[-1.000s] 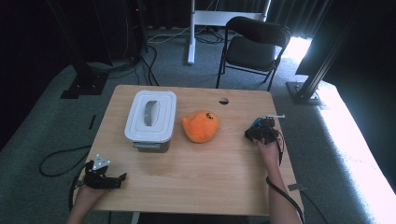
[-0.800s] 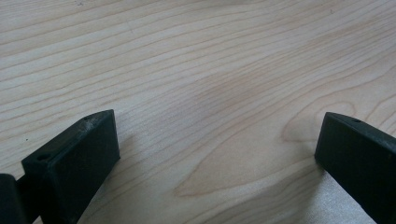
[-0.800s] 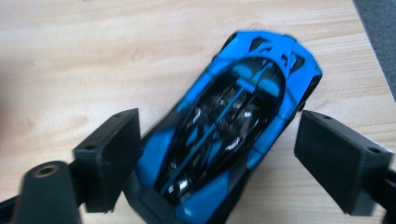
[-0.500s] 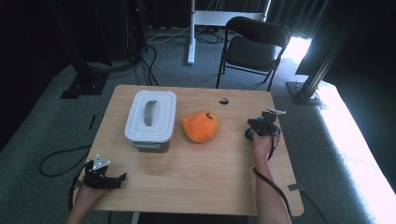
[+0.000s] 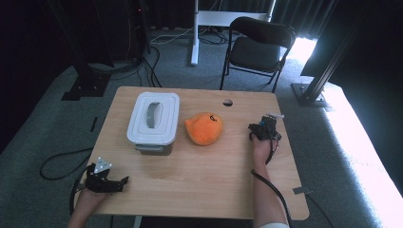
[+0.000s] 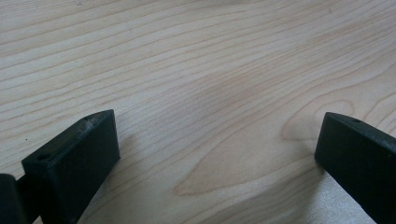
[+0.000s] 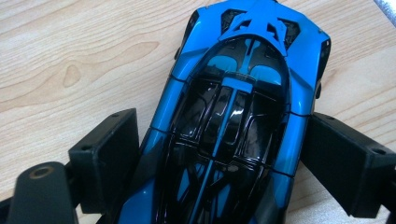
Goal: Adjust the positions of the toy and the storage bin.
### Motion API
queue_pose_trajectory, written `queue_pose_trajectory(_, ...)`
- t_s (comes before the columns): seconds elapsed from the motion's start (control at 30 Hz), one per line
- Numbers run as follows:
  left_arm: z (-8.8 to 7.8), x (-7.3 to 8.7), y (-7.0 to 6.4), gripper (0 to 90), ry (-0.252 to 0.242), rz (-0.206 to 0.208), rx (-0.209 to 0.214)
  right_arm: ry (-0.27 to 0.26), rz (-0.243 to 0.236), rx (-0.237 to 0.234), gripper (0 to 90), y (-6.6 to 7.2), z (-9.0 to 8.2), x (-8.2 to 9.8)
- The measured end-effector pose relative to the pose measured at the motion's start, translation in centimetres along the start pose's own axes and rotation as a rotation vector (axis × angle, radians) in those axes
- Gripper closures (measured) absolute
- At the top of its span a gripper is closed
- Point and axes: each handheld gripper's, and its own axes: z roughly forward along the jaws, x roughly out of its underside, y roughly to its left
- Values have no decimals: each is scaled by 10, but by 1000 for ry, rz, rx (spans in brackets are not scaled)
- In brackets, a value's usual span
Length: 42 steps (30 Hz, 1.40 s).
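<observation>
A blue and black toy car point(image 7: 233, 116) lies on the wooden table point(image 5: 199, 180) near its right edge. My right gripper point(image 5: 263, 129) is lowered over it. Its jaws have just been opening, and now one stands along each flank of the car, wide apart; I see no squeeze from the pads point(image 7: 109, 154). My left gripper point(image 5: 124, 181) rests at the table's front left corner. Its jaws are open point(image 6: 215, 154) with only bare wood between them.
A white lidded box point(image 5: 153, 121) stands at the table's left middle, and an orange plush toy point(image 5: 205, 128) lies just right of it. A small hole point(image 5: 227, 102) is near the far edge. Beyond the table stands a black chair point(image 5: 259, 47).
My right hand has shifted a little and sunk over the car, and its forearm has swung in toward the table's middle. The left gripper has stayed put.
</observation>
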Motion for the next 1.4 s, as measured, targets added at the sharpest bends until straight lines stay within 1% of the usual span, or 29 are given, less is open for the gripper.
queue_pose_trajectory(0.03, 0, 0, 0, 2, 0, 0, 0, 3, -1, -2, 136, 0, 0, 0)
queue_pose_trajectory(0.07, 0, 0, 0, 2, 0, 0, 0, 8, -1, -6, 174, 0, -1, -1)
queue_pose_trajectory(0.1, 0, 0, 0, 2, 0, 0, 0, -2, -7, -9, 207, 0, -4, -1)
queue_pose_trajectory(0.17, 0, 0, 0, 2, 0, 0, 0, 1, -33, -17, 231, 1, -6, -2)
queue_pose_trajectory(0.27, 0, 0, 0, 2, 0, 0, 0, 13, -69, -45, 245, -1, -8, -2)
queue_pose_trajectory(0.37, 0, 0, 0, 2, 0, 0, 0, 30, -124, -74, 254, -3, -10, -2)
queue_pose_trajectory(0.47, 0, 0, 0, 2, 0, 0, 0, 15, -202, -87, 258, -6, -16, 1)
queue_pose_trajectory(0.57, 0, 0, 0, 2, 0, 0, 0, 17, -263, -111, 261, -12, -23, 4)
queue_pose_trajectory(0.6, 0, 0, 0, 2, 0, 0, 0, 13, -283, -113, 261, -13, -27, 5)
queue_pose_trajectory(0.63, 0, 0, 0, 2, 0, 0, 0, 8, -306, -136, 265, -16, -31, 6)
queue_pose_trajectory(0.67, 0, 0, 0, 2, 0, 0, 0, -10, -334, -153, 273, -17, -37, 7)
queue_pose_trajectory(0.7, 0, 0, 0, 2, 0, 0, 0, -26, -361, -153, 277, -19, -43, 8)
queue_pose_trajectory(0.73, 0, 0, 0, 2, 0, 0, 0, -44, -387, -171, 360, -21, -50, 9)
queue_pose_trajectory(0.77, 0, 0, 0, 2, 0, 0, 0, -70, -389, -223, 855, -25, -59, 10)
queue_pose_trajectory(0.8, 0, 0, 0, 2, 0, -1, -1, -150, -343, -187, 841, -31, -70, 12)
queue_pose_trajectory(0.83, 0, 0, 0, 2, 0, -2, -1, -166, -309, -269, 822, -39, -78, 10)
queue_pose_trajectory(0.87, 0, 0, 0, 2, 0, -2, -1, -173, -275, -310, 722, -45, -84, 8)
queue_pose_trajectory(0.9, 0, 0, 0, 2, 0, -2, -2, -174, -280, -309, 713, -47, -88, 7)
queue_pose_trajectory(0.93, 0, 0, 0, 2, 0, -3, -2, -153, -302, -313, 687, -47, -89, 6)
queue_pose_trajectory(1.0, 0, 0, 0, 2, 0, -3, -2, -139, -329, -335, 602, -47, -88, 7)
queue_pose_trajectory(1.07, 0, 0, 0, 2, 0, -3, -2, -88, -352, -366, 468, -44, -82, 8)
queue_pose_trajectory(1.1, 0, 0, 0, 2, 0, -3, -2, -65, -376, -367, 420, -41, -79, 9)
queue_pose_trajectory(1.13, 0, 0, 0, 2, 0, -3, -2, -52, -405, -365, 375, -39, -75, 11)
queue_pose_trajectory(1.17, 0, 0, 0, 2, 0, -3, -2, -48, -422, -350, 327, -37, -72, 13)
queue_pose_trajectory(1.2, 0, 0, 0, 2, 0, -3, -2, -37, -432, -352, 290, -36, -69, 14)
queue_pose_trajectory(1.23, 0, 0, 0, 2, 0, -3, -2, -31, -437, -354, 280, -36, -67, 15)
queue_pose_trajectory(1.3, 0, 0, 0, 2, 0, -3, -2, -48, -454, -307, 251, -34, -65, 16)
queue_pose_trajectory(1.33, 0, 0, 0, 2, 0, -3, -2, -39, -457, -296, 249, -33, -63, 14)
queue_pose_trajectory(1.4, 0, 0, 0, 2, 0, -3, -2, -2, -454, -277, 194, -32, -57, 10)
